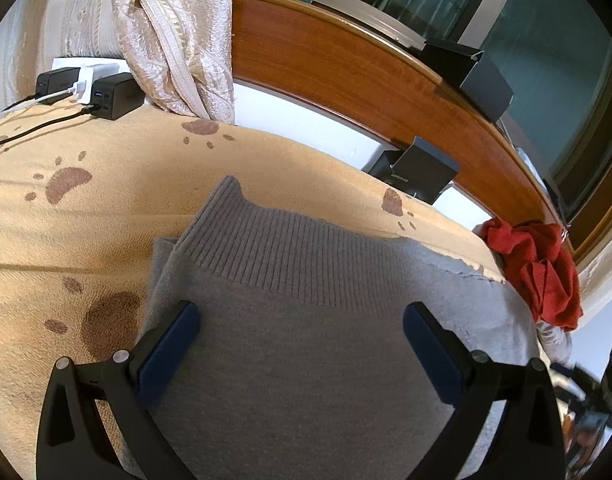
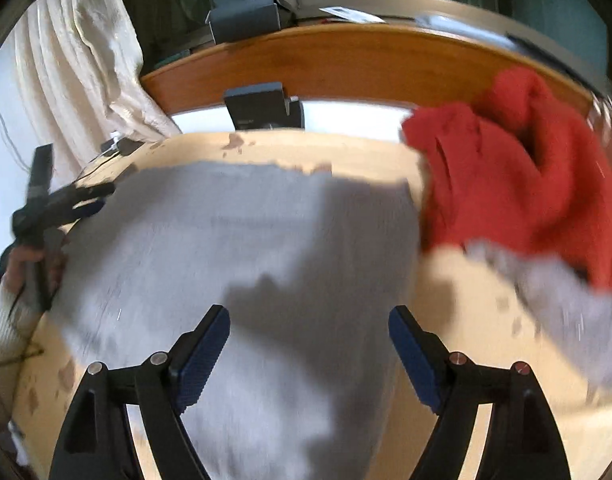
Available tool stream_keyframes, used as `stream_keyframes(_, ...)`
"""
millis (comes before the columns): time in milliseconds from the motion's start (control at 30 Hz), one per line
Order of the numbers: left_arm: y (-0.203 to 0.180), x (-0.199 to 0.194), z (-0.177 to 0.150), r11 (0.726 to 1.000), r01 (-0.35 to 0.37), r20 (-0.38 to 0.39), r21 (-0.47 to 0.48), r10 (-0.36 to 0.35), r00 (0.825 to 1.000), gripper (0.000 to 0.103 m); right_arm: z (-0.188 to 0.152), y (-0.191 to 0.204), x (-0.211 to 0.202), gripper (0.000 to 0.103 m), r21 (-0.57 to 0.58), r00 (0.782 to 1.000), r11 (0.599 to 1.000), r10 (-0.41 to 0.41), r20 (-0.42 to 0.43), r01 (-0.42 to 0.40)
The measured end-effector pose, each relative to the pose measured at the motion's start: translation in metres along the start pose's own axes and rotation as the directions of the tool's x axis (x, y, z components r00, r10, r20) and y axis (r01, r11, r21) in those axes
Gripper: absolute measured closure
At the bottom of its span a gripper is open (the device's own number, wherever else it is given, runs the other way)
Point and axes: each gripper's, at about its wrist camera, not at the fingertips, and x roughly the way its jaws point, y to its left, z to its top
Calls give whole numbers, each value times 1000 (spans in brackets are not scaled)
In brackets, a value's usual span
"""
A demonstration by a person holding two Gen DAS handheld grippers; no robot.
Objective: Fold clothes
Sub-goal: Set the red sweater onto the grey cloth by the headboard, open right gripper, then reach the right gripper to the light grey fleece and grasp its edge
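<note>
A grey sweater [image 1: 306, 320] is laid flat on a beige paw-print blanket [image 1: 86, 220], its ribbed hem at the far side. The left gripper [image 1: 302, 344] is held above it with jaws spread, nothing pinched. The right gripper [image 2: 309, 344] is likewise spread and empty over the sweater. A crumpled red garment [image 2: 517, 168] is seen at the far right.

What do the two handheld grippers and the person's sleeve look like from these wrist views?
Both the left gripper and the right gripper have matte black linkage arms with triangular cut-outs and round silver pivot pins. Their fingers carry dark blue, finely ribbed pads. The right wrist view, though blurred, shows a cream ribbed knit sleeve at its left edge.
</note>
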Motion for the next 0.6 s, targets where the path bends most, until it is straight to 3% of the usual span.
stream_keyframes(167, 0, 0, 0, 1000, 0, 0, 0, 0, 1000, 0, -51, -20, -33, 20, 87, 1000, 996, 21, -13, -20)
stream_keyframes(300, 0, 0, 0, 1000, 1, 0, 1, -1, 1000, 0, -81, -19, -44, 24, 72, 999, 997, 8, -37, -5)
stream_keyframes(433, -2, 0, 0, 1000, -6, -6, 11, 6, 1000, 0, -89, -10, -37, 58, 62, 999, 998, 27, -43, -24)
stream_keyframes(567, -3, 0, -1, 1000, -11, -8, 20, 12, 1000, 0, -88, -3, -33, 71, 43, 999, 999, 11, -47, -9)
stream_keyframes(600, -3, 0, -1, 1000, -7, -7, 18, 7, 1000, 0, -86, -2, -33, 79, 36, 999, 999, 0, -48, 1)
